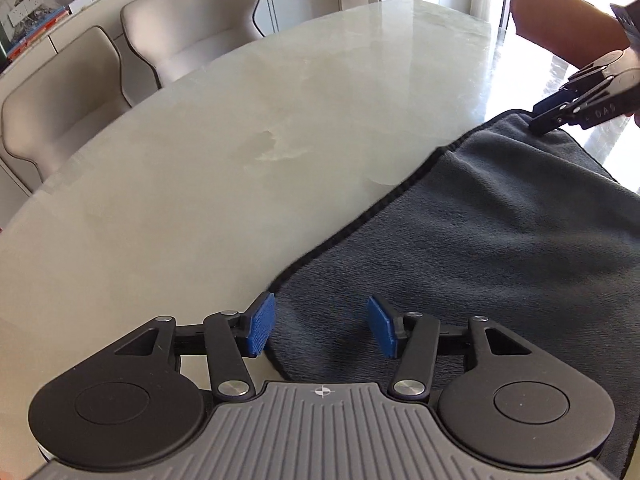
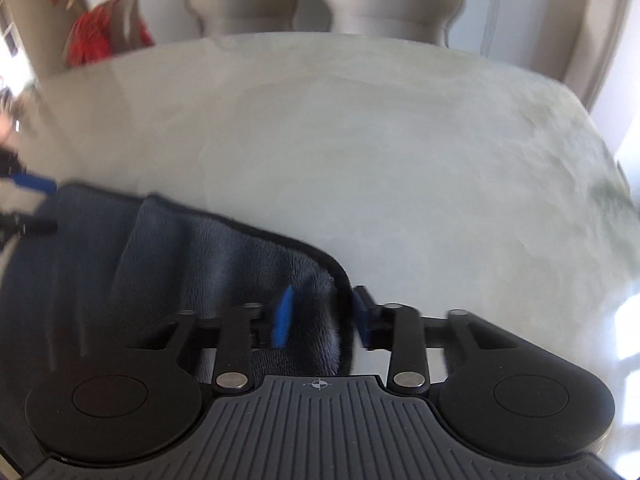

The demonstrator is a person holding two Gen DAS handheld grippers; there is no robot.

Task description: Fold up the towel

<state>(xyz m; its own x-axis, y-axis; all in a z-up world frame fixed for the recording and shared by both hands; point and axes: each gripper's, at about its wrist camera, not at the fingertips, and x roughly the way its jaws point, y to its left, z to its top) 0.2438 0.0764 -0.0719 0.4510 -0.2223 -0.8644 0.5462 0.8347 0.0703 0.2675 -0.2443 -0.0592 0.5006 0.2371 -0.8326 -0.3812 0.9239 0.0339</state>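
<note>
Towel corner between right fingers, left view blocked

Both grippers share one build. On the left gripper, black linkage arms with silver pivot screws flank a ribbed grey housing stamped with a small white crosshair; blue ridged pads tip them. The right gripper matches, and its side shows white lettering.
</note>
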